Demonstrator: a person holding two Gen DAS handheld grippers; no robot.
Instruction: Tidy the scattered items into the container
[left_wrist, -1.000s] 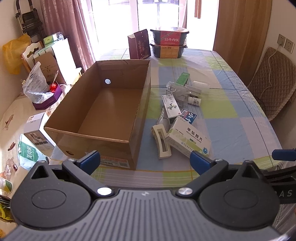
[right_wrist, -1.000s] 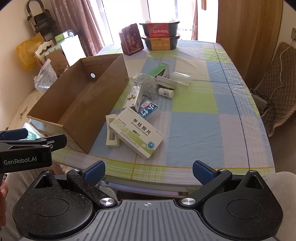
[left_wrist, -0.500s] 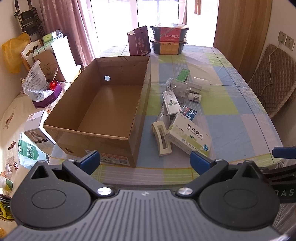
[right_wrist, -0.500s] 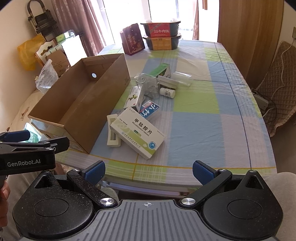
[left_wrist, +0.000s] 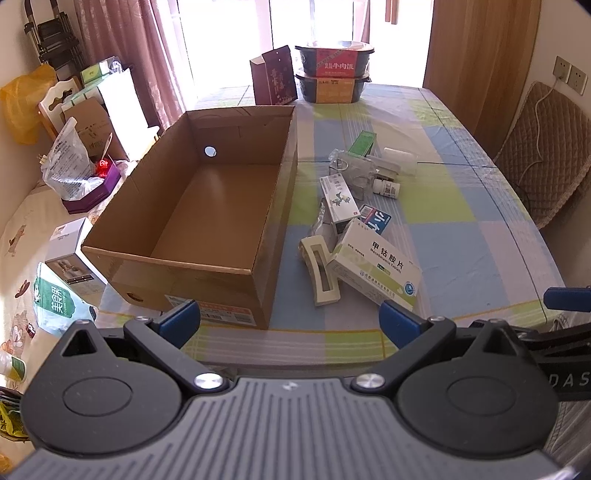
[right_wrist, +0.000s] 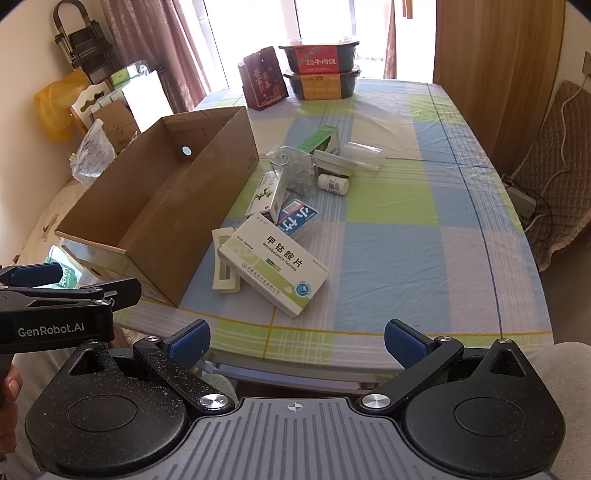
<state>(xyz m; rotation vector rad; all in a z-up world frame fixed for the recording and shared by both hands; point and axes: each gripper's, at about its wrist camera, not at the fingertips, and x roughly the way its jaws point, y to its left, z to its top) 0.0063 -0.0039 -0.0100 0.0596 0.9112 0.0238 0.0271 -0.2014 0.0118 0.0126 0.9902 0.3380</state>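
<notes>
While both pairs of tongs hang at the near edge of the worktop (left_wrist: 461, 206), nothing is gripped yet: the left tongs (left_wrist: 290, 320) at the bottom of the left wrist view are spread wide and empty, and the right tongs (right_wrist: 297, 339) at the bottom of the right wrist view are just as wide apart, blue pads bare. Centre-left in the left view sits the cardboard box (left_wrist: 207, 206), open-topped and with nothing inside, a round hole in its far wall. Right beside it, middle of the frame, the scattered items lie in a loose heap on the checked cloth: the big white medicine box (left_wrist: 375, 264) nearest us, overlapping the cream hair clip (left_wrist: 320, 275) that lies just left of it, between it and the cardboard box. Behind those, a small blue-and-white packet (left_wrist: 376, 219) peeks out, a white-and-green carton (left_wrist: 339, 198) leans across the pile, a little white bottle (left_wrist: 386, 188) lies on its side, and a green box (left_wrist: 362, 143) sits furthest back, with clear plastic packaging (right_wrist: 295, 168) crumpled among them. Over in the right view, the left tongs' black body juts in from the left edge. At the top of the frame two stacked food tubs (left_wrist: 334, 72) and a dark red gift bag (left_wrist: 274, 79) stand at the far end.
</notes>
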